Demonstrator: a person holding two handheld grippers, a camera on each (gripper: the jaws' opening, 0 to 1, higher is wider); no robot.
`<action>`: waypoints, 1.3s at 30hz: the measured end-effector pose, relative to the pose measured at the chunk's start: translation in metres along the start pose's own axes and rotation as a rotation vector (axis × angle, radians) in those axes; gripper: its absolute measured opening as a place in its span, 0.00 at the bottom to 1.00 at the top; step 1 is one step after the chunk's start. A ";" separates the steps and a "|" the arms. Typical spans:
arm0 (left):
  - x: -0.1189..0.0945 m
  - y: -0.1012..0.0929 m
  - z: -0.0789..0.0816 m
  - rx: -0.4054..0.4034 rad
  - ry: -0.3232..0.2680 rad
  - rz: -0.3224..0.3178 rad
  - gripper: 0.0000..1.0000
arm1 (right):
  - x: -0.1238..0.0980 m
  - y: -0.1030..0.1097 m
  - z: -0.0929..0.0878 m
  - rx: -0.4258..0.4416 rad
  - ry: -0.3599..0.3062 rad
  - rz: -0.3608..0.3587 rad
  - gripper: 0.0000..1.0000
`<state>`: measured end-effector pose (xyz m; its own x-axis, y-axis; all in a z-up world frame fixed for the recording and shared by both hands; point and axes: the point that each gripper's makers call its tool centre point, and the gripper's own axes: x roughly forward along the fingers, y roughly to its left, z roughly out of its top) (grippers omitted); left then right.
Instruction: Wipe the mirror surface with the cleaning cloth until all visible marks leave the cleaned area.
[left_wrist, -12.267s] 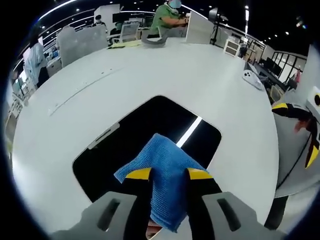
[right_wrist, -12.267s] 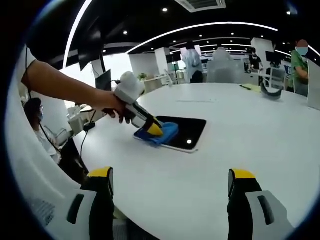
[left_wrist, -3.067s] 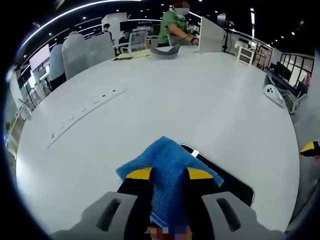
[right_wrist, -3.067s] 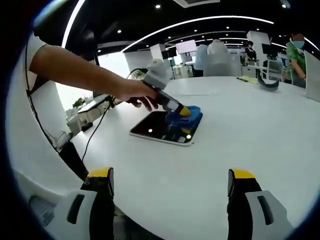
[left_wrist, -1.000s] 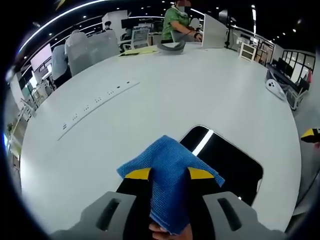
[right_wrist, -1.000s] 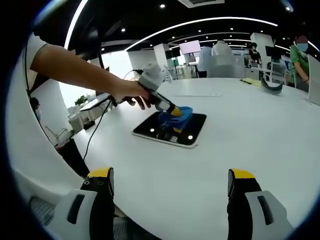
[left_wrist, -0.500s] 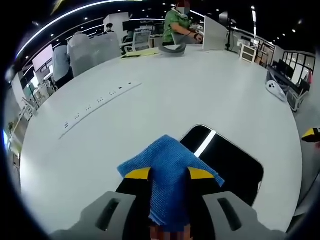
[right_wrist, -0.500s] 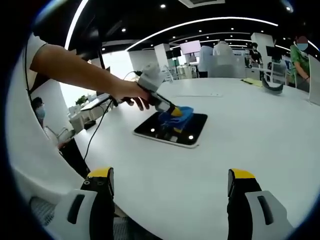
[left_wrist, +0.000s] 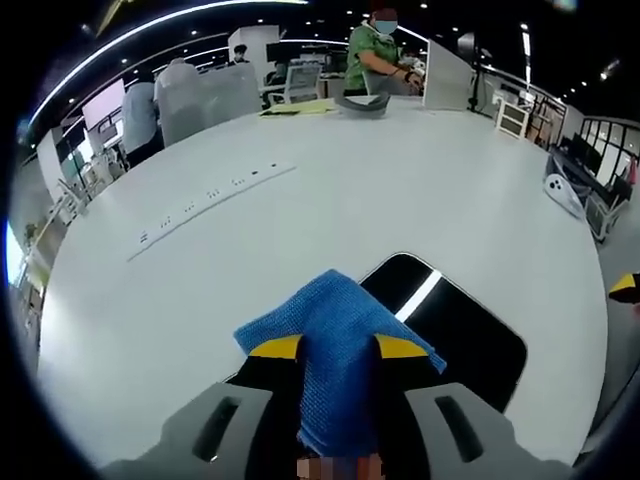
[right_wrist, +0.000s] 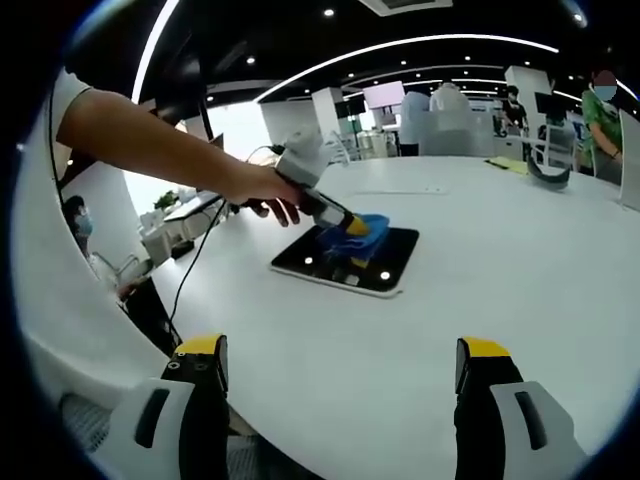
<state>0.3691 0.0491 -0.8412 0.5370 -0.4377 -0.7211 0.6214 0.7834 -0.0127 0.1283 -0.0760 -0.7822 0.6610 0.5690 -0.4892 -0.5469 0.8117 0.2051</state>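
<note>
A dark rectangular mirror (left_wrist: 450, 325) (right_wrist: 330, 262) lies flat on the white table (left_wrist: 330, 210), reflecting a ceiling light strip. My left gripper (left_wrist: 338, 348) is shut on a folded blue cleaning cloth (left_wrist: 335, 335), which rests over the mirror's near left corner. In the right gripper view the same cloth (right_wrist: 365, 228) sits on the mirror's far end under the left gripper (right_wrist: 350, 226), held by a person's hand. My right gripper (right_wrist: 340, 365) stands open above the bare table, well short of the mirror, with nothing between its jaws.
A strip of small marks (left_wrist: 210, 195) runs along the table at the left. A grey curved object (left_wrist: 362, 103) and yellow papers (left_wrist: 290, 108) lie at the far edge near a person in green. A white device (left_wrist: 565, 195) sits at the right.
Over the past twelve seconds the left gripper carried the cloth from the mirror's near end to its far end. In the last second it barely shifted. The right gripper stayed still and open.
</note>
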 end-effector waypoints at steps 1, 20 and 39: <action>-0.001 -0.001 0.000 -0.002 -0.002 0.000 0.25 | 0.000 0.000 0.000 0.000 -0.001 0.000 0.94; -0.006 -0.013 -0.006 -0.007 -0.030 -0.005 0.28 | -0.001 0.004 -0.001 0.002 -0.008 0.000 0.94; -0.012 -0.021 -0.013 -0.003 -0.048 -0.026 0.31 | 0.001 0.006 -0.002 0.006 -0.006 0.006 0.94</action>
<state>0.3420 0.0432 -0.8413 0.5474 -0.4788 -0.6864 0.6339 0.7727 -0.0334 0.1244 -0.0706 -0.7836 0.6610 0.5744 -0.4828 -0.5477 0.8092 0.2128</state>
